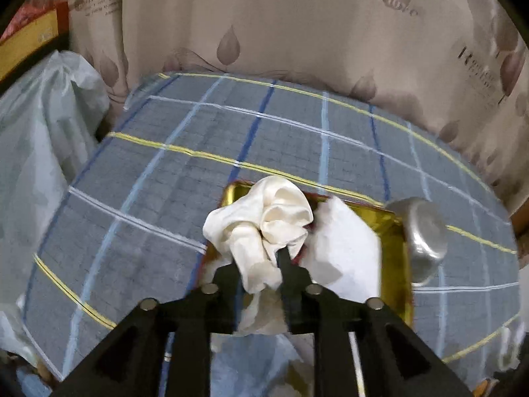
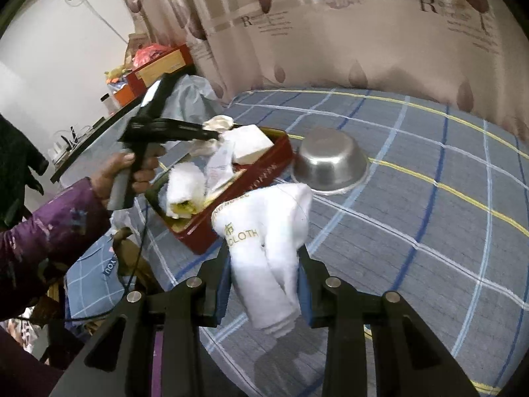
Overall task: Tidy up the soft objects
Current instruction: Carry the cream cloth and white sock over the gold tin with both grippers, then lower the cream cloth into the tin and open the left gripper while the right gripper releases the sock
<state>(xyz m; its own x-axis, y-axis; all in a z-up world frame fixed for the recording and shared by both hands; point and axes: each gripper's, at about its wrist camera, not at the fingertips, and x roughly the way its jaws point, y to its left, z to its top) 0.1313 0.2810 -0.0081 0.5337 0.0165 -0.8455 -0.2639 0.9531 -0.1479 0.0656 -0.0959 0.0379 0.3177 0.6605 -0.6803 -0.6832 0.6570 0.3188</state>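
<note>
Over the red rectangular tin with the gold lining (image 2: 261,168), set on the blue checked bedspread (image 1: 198,152), we carry two pieces. Already in the tin: a rolled white towel (image 2: 183,185), a folded white pad (image 2: 251,144), some paper. The left gripper (image 1: 261,261) has a crumpled cream satin cloth (image 1: 264,218) between its jaws just above the tin; whether the pads still press it we cannot tell. The right gripper (image 2: 264,264) is clenched on a white printed towel (image 2: 267,231), near the tin, not yet in. An upturned steel bowl (image 2: 330,162) sits just beside the tin; room inside looks tight.
</note>
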